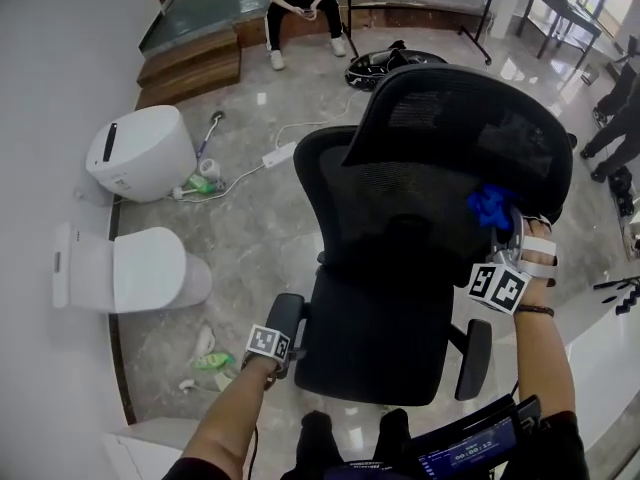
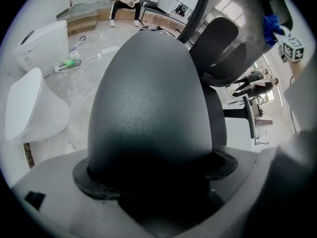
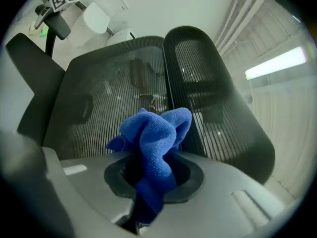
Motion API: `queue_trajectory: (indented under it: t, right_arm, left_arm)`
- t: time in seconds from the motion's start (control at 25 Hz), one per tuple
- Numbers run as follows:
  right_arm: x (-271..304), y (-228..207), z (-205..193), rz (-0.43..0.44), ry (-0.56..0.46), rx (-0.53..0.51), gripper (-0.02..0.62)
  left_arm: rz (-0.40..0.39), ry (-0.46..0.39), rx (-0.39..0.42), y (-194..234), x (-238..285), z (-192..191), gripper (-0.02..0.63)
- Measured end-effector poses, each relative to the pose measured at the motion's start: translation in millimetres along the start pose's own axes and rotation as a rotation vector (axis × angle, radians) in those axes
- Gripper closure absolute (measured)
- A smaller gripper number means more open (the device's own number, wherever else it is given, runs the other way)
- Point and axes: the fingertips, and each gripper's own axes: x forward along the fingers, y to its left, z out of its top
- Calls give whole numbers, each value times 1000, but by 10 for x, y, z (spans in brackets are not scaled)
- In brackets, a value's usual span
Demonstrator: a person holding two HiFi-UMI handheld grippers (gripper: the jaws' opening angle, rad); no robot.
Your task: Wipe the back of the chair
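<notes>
A black mesh office chair stands below me, its back [image 1: 400,203] topped by a headrest [image 1: 470,118]. My right gripper [image 1: 505,230] is shut on a bunched blue cloth [image 1: 492,206], which lies against the right side of the back, just under the headrest. In the right gripper view the cloth [image 3: 153,133] sticks out of the gripper [image 3: 151,182] toward the mesh back [image 3: 104,93] and headrest [image 3: 208,73]. My left gripper [image 1: 282,336] is down at the chair's left armrest [image 1: 287,313]. The armrest pad [image 2: 148,108] fills the left gripper [image 2: 153,182], whose jaws close round it.
Two white toilets [image 1: 140,153] [image 1: 130,268] stand by the left wall. A power strip with cable [image 1: 278,155] and green bottles [image 1: 212,361] lie on the marble floor. A person [image 1: 300,3] sits on steps at the back. Other people [image 1: 620,118] stand right.
</notes>
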Motion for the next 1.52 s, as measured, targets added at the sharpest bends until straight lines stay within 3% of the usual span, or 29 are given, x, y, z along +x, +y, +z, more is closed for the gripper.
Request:
queue_trajectory:
  t: [0.16, 0.28, 0.36, 0.56, 0.68, 0.8, 0.92, 1.08, 1.2, 1.36, 1.52]
  right_arm:
    - [-152, -76, -857, -23, 134, 19, 529]
    - [-180, -82, -820, -31, 149, 43, 529]
    - [-195, 0, -363, -22, 66, 59, 528]
    - [-200, 657, 1653, 87, -288, -5, 528]
    - [-191, 909, 2649, 125, -421, -43, 528]
    - [-92, 982, 3213, 135, -466, -51, 528]
    - [15, 1008, 3382, 122, -469, -77, 528]
    - [33, 1048, 3240, 110, -459, -118, 528]
    - [76, 1025, 2818, 108, -413, -131, 528]
    - [108, 966, 1946, 113, -310, -125, 528]
    - [33, 875, 729, 120, -163, -110, 528]
  left_arm:
    - [7, 1, 3, -33, -2, 18, 95]
    - [7, 0, 1, -33, 7, -4, 94]
    - [4, -4, -2, -37, 8, -41, 94]
    - [1, -21, -6, -51, 19, -73, 94]
    - [-3, -36, -3, -64, 20, -60, 92]
    - [-7, -53, 6, -63, 4, -25, 92]
    - [-9, -61, 11, -37, 0, 5, 91]
    - [-10, -60, 10, 18, 9, 12, 91]
    - [-5, -49, 12, 19, 24, 27, 89]
    - [-1, -31, 14, 57, 21, 38, 89]
    - [-1, -18, 14, 37, 8, 38, 87]
